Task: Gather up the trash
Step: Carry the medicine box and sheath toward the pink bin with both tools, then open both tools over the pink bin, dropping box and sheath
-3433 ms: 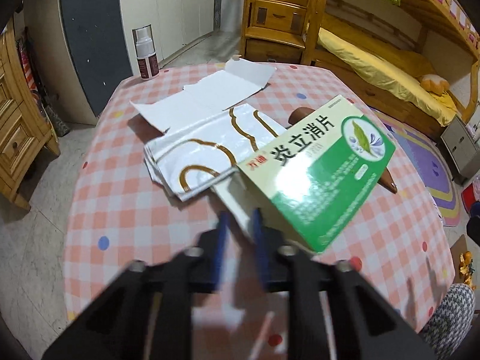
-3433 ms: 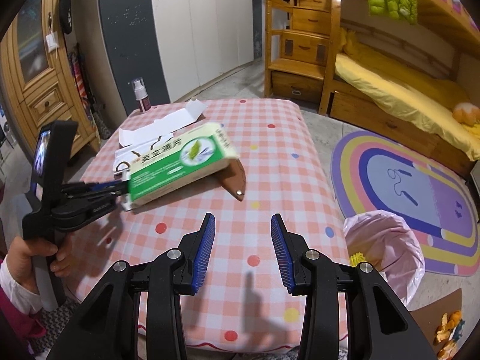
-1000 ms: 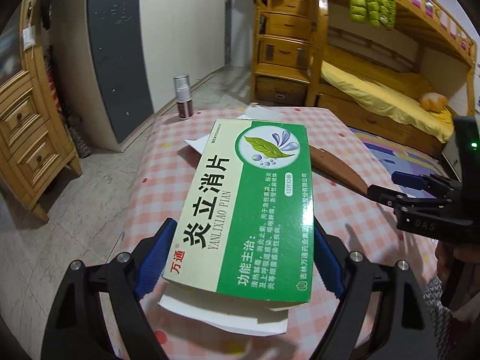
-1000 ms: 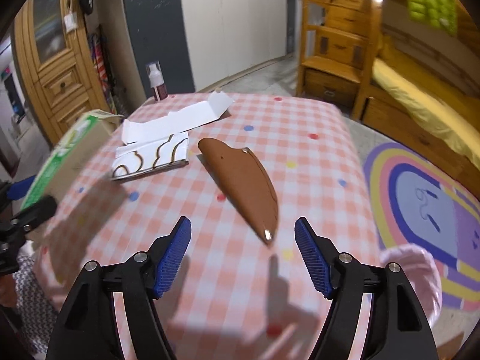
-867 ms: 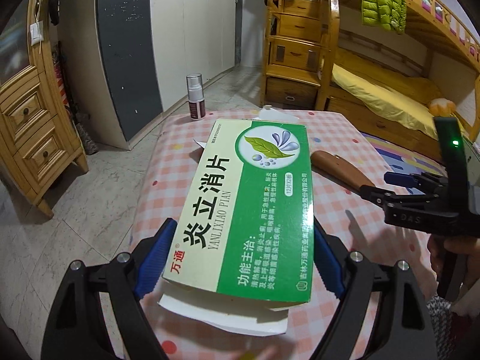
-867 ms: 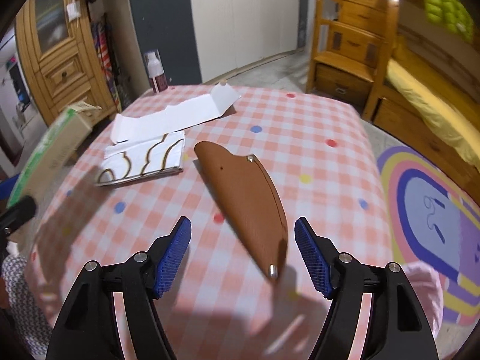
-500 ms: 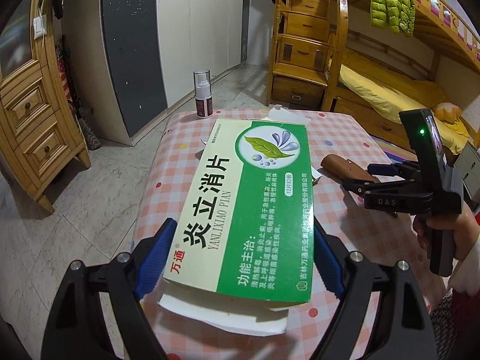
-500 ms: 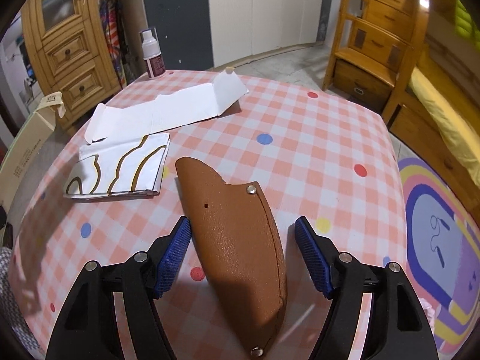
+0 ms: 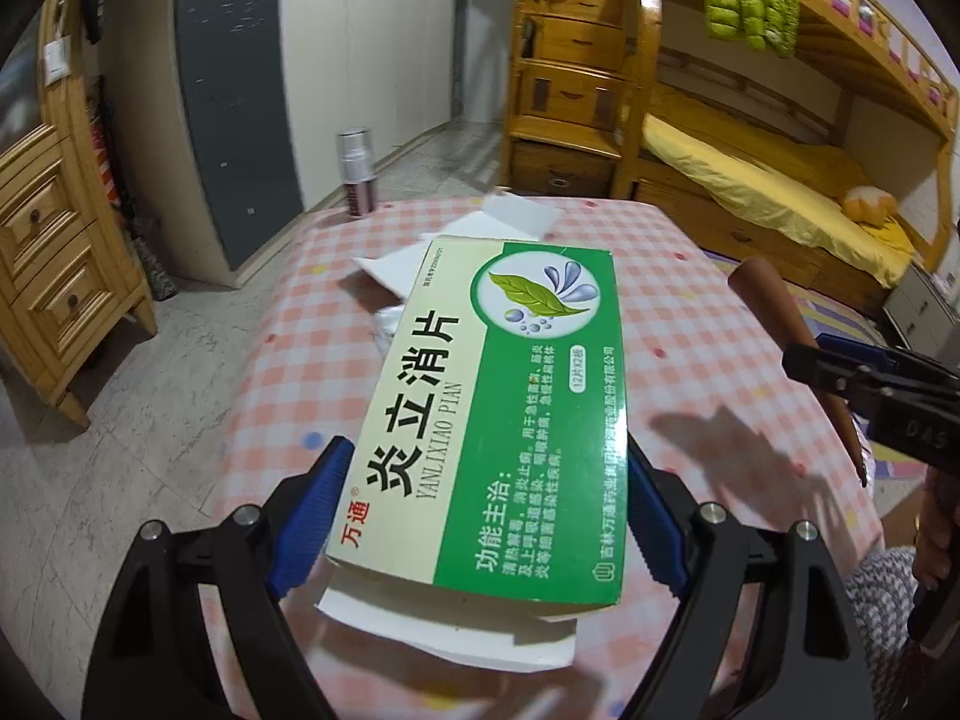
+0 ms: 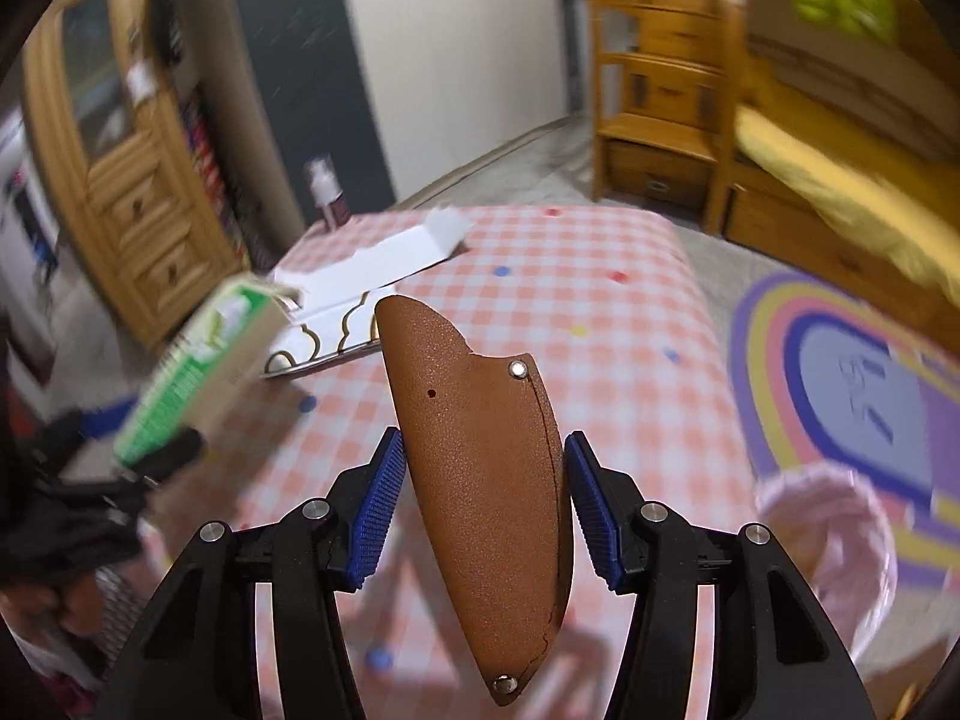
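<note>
My left gripper [image 9: 480, 510] is shut on a green and cream medicine box [image 9: 498, 414], held flat above the near edge of the checked table [image 9: 690, 324]. The box also shows in the right wrist view [image 10: 198, 372] at the left. My right gripper [image 10: 480, 498] is shut on a brown leather sheath [image 10: 486, 456], lifted off the table; it shows in the left wrist view [image 9: 786, 330] at the right. A flattened white carton [image 10: 372, 264] and a white wrapper with brown lines [image 10: 324, 330] lie on the table's far left part.
A pump bottle [image 9: 357, 174] stands at the table's far left corner. A pink-lined trash bin [image 10: 834, 546] sits on the floor at the table's right. A wooden dresser [image 9: 54, 276] stands left, a bunk bed [image 9: 750, 168] right, a rainbow rug [image 10: 852, 390] beyond the bin.
My right gripper closed on the brown sheath and lifted it off the table. My left gripper still holds the medicine box, drawn back slightly from the table.
</note>
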Tool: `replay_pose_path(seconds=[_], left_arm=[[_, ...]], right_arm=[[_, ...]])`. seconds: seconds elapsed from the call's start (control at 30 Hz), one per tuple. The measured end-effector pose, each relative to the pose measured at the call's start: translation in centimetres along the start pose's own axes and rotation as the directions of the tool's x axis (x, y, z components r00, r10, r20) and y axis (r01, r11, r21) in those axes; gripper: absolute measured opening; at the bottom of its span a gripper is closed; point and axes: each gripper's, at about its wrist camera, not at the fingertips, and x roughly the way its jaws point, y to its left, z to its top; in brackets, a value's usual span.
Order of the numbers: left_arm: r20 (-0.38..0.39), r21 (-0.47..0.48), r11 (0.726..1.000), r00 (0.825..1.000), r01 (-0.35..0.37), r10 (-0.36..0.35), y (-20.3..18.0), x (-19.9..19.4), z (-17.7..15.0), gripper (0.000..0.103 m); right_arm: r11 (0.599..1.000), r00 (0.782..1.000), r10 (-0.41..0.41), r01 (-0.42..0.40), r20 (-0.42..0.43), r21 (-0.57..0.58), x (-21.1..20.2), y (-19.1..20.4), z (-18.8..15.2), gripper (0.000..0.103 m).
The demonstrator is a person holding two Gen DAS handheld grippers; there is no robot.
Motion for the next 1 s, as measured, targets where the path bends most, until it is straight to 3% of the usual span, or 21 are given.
replay_pose_path(seconds=[0.13,0.27,0.5,0.7,1.0], left_arm=[[0.005,0.068,0.995,0.997,0.071,-0.072,-4.0,-0.7,-0.6,0.082],[0.0,0.145,0.978,0.988,0.151,-0.153,-8.6,-1.0,-0.9,0.082],[-0.009,0.282,0.924,0.964,0.259,-0.267,-16.8,-0.8,-0.3,0.082],[-0.04,0.36,0.875,0.943,0.323,-0.332,-23.4,1.1,0.5,0.083],[-0.103,0.438,0.809,0.916,0.391,-0.387,-31.4,4.8,0.9,0.083]], right_arm=[[0.991,0.998,-0.041,0.033,0.052,0.129,-3.9,-2.8,-2.0,0.055],[0.978,0.991,-0.107,0.09,0.085,0.186,-6.5,-5.0,-3.4,0.055],[0.922,0.967,-0.234,0.19,0.096,0.338,-10.6,-11.9,-6.5,0.055],[0.851,0.948,-0.31,0.242,0.072,0.466,-12.1,-17.6,-8.6,0.056],[0.787,0.938,-0.339,0.239,0.075,0.569,-11.3,-25.5,-8.4,0.058]])
